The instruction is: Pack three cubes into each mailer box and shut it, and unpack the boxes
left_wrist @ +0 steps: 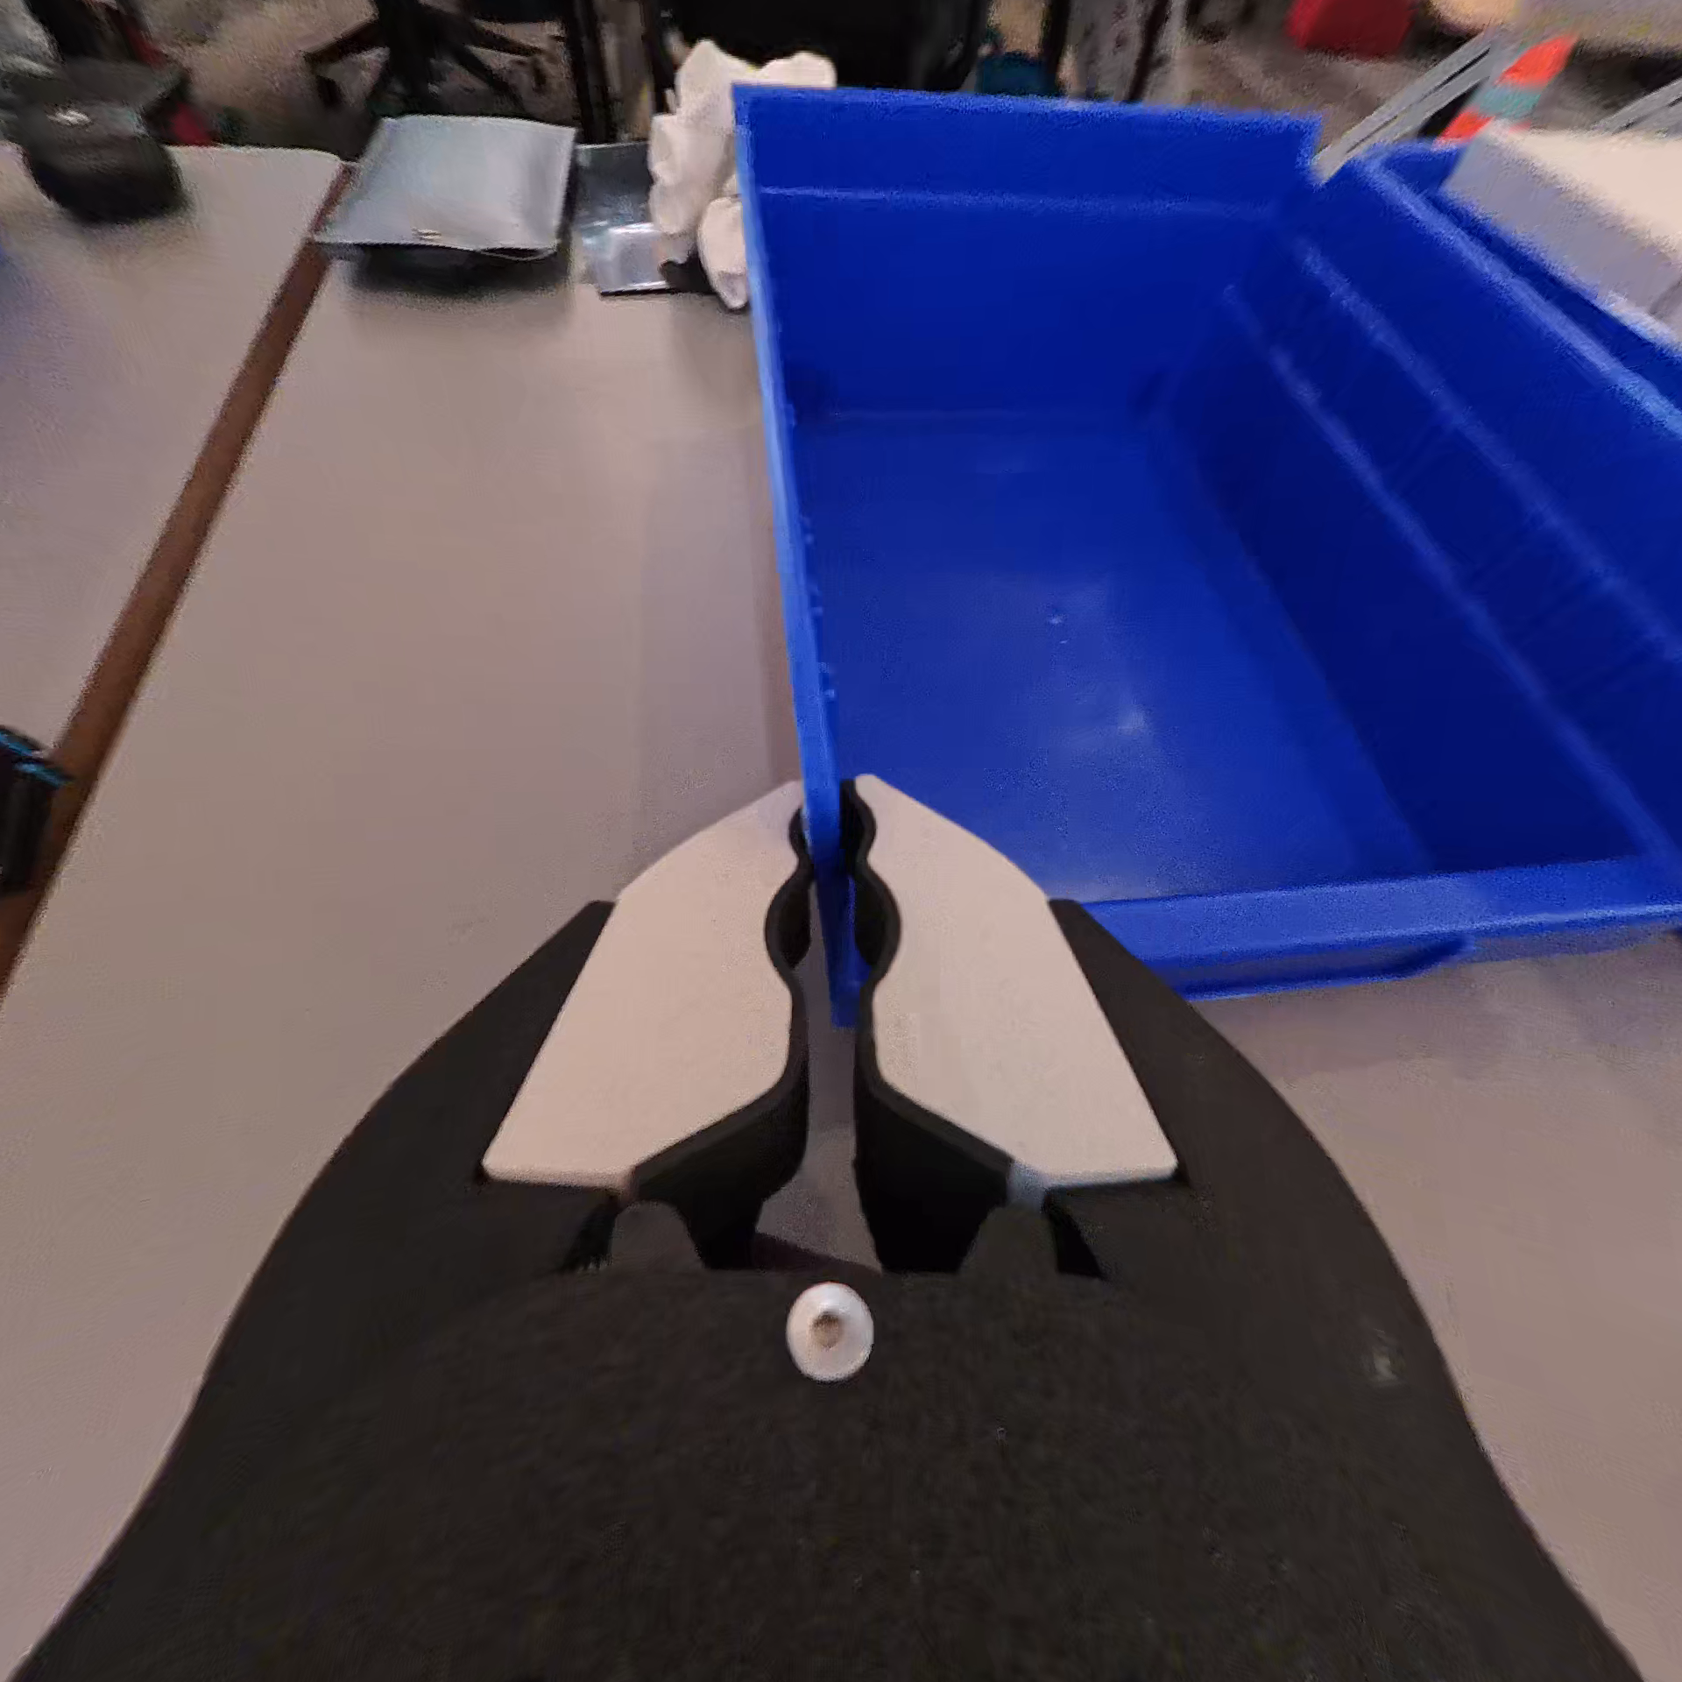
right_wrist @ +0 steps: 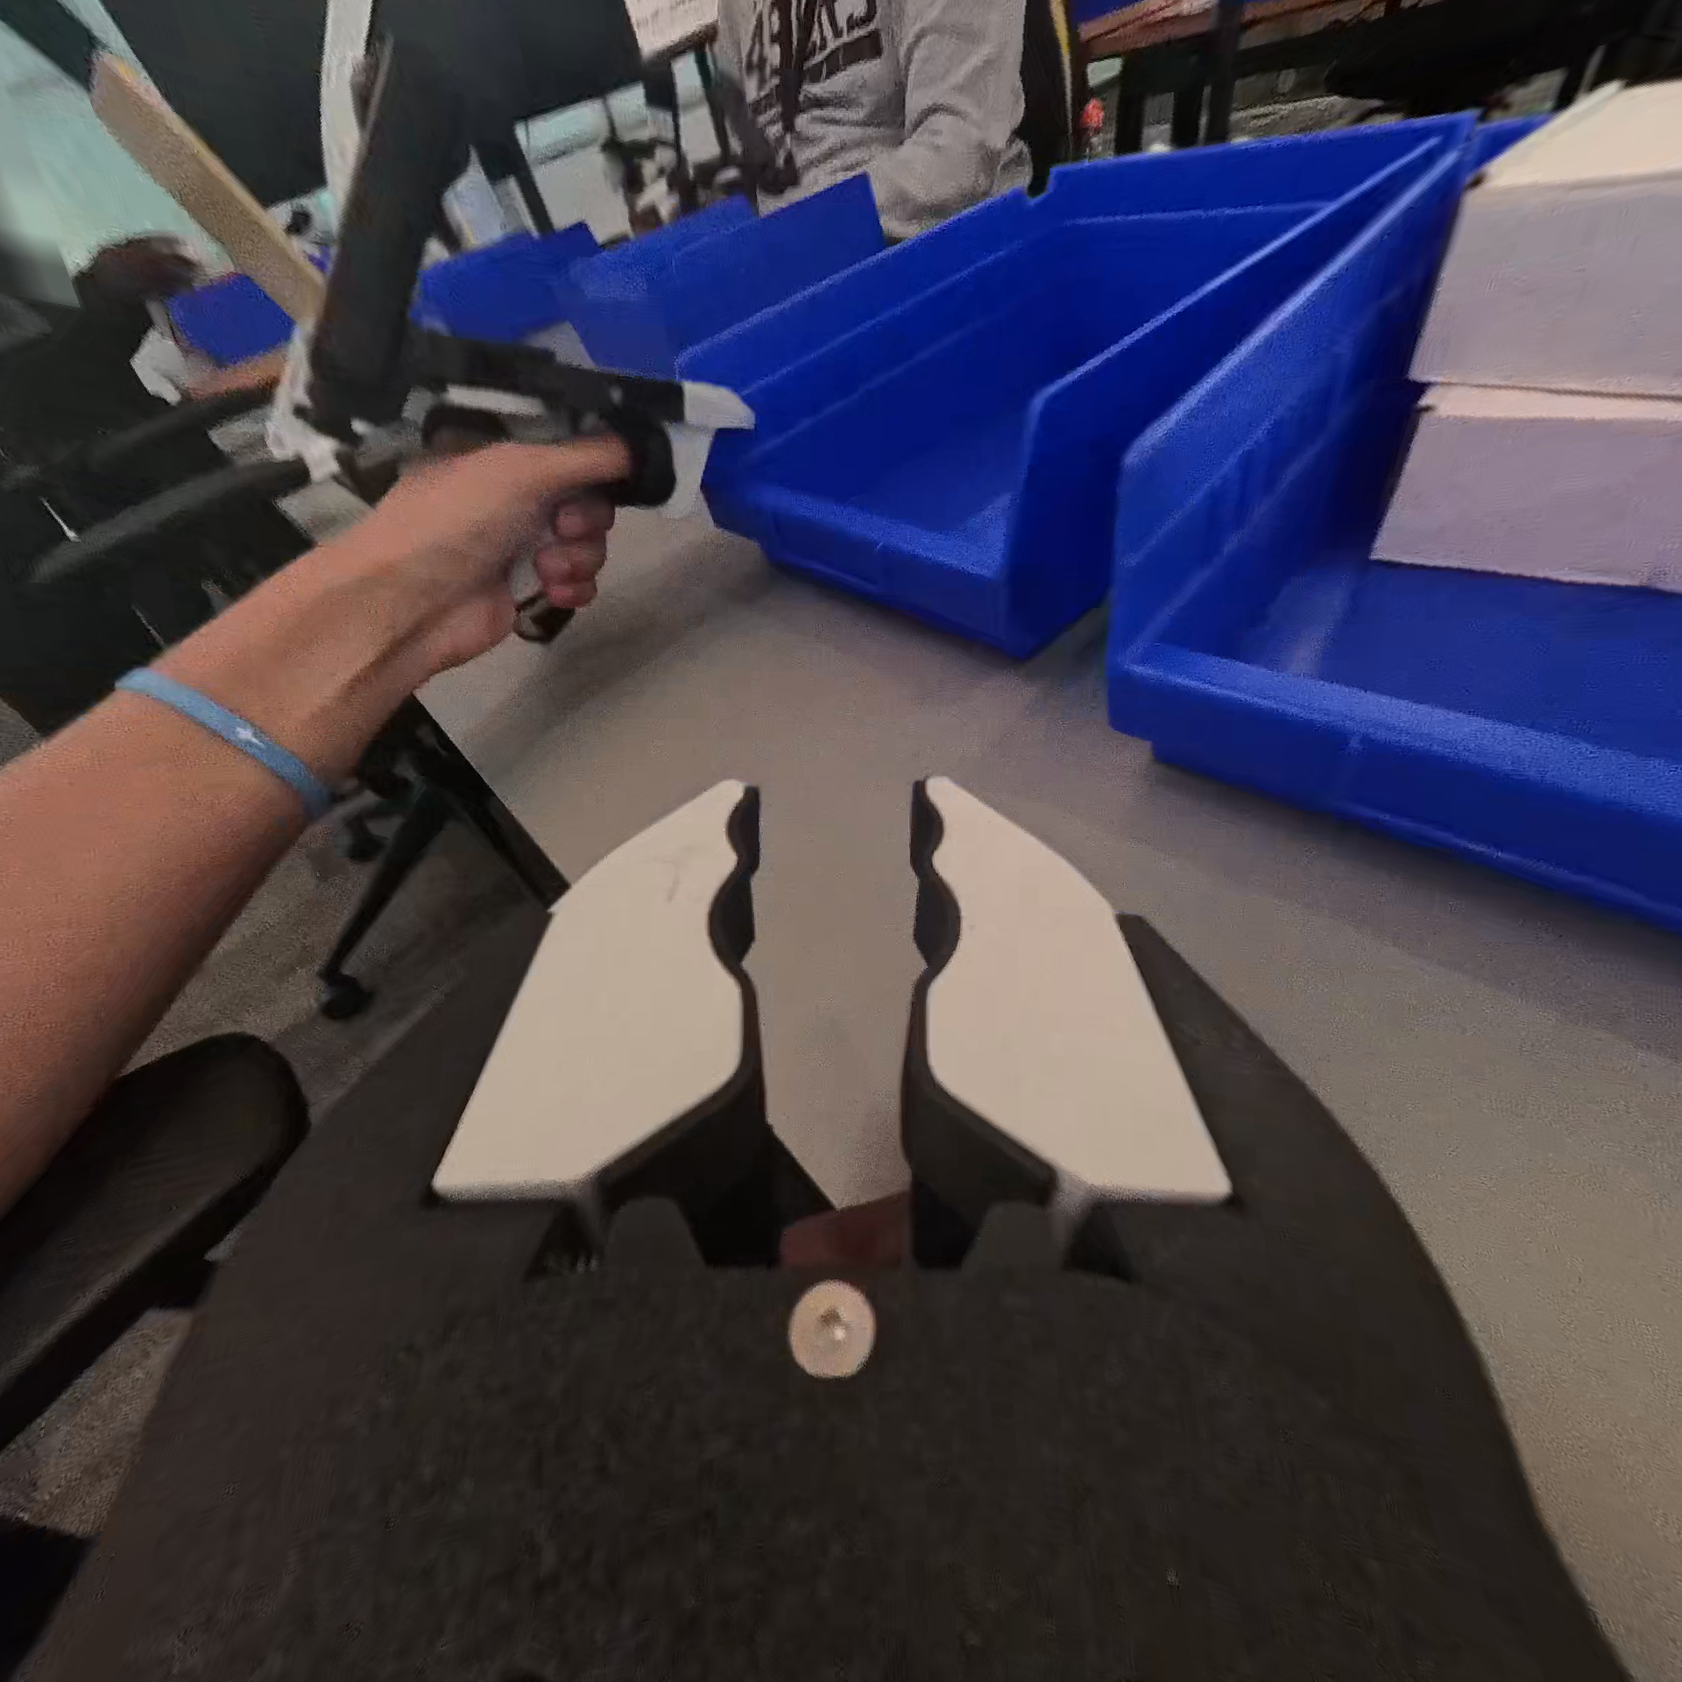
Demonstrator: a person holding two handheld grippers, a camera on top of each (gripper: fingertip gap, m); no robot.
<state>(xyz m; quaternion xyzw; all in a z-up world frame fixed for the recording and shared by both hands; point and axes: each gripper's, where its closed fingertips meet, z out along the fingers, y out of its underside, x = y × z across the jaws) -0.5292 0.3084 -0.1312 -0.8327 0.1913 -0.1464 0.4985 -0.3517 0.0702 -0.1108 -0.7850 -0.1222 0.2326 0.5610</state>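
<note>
Our left claw (left_wrist: pixel 826 810) is clamped on the near corner of an empty blue bin (left_wrist: pixel 1138 592). Our right claw (right_wrist: pixel 835 801) hangs parted and empty over the table (right_wrist: pixel 819 692). White boxes (right_wrist: pixel 1547 473) sit stacked in the bin right of it; no cubes show, so we judge the packing not begun.

Workshop: rows of blue bins (right_wrist: pixel 910 437)

Beyond the tongs, at far left, a silver pouch (left_wrist: pixel 450 187) lies flat on the grey table (left_wrist: pixel 410 592) — crumpled white cloth (left_wrist: pixel 705 173) just right of it.
</note>
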